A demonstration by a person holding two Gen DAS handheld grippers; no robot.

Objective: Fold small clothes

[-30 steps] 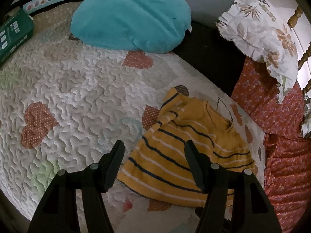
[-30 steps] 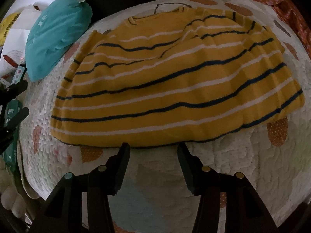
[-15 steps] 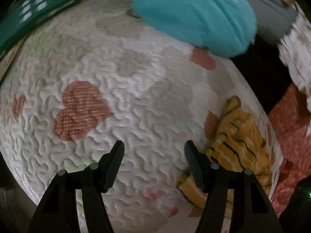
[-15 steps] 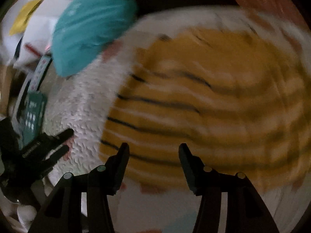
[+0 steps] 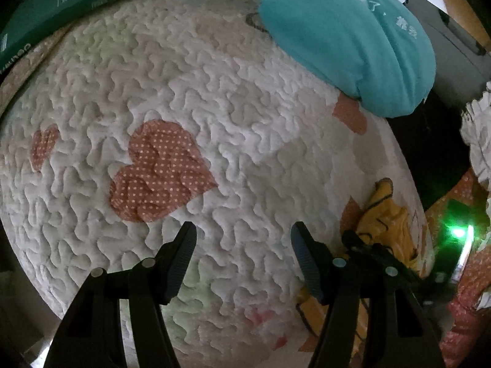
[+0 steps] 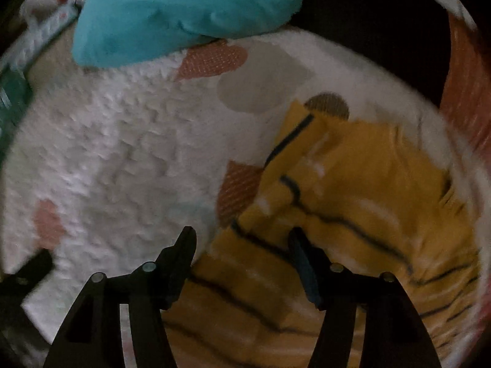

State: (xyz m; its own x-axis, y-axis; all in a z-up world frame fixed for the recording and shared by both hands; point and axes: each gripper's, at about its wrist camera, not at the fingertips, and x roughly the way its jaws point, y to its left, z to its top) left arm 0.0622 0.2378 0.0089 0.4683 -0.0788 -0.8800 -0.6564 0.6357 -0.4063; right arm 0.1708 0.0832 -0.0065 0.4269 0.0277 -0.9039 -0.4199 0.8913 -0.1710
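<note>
A small yellow sweater [image 6: 362,202] with navy and white stripes lies rumpled on a white quilt with heart patches [image 6: 129,141]. My right gripper [image 6: 242,239] is open and empty, low over the sweater's left edge, its right finger above the fabric. My left gripper [image 5: 244,236] is open and empty over bare quilt [image 5: 214,98], left of the sweater. A part of the sweater [image 5: 386,214] shows at the right edge of the left wrist view, with the right gripper's dark body in front of it.
A teal cushion [image 5: 346,36] lies at the quilt's far side and also shows in the right wrist view [image 6: 184,9]. A green box [image 5: 70,3] sits far left. Red floral fabric [image 6: 469,98] lies to the right. A grey case [image 5: 454,46] sits behind the cushion.
Both grippers swung left. The left one went from over the sweater's hem to bare quilt. The right one moved to the sweater's left edge. The sweater now looks bunched rather than flat.
</note>
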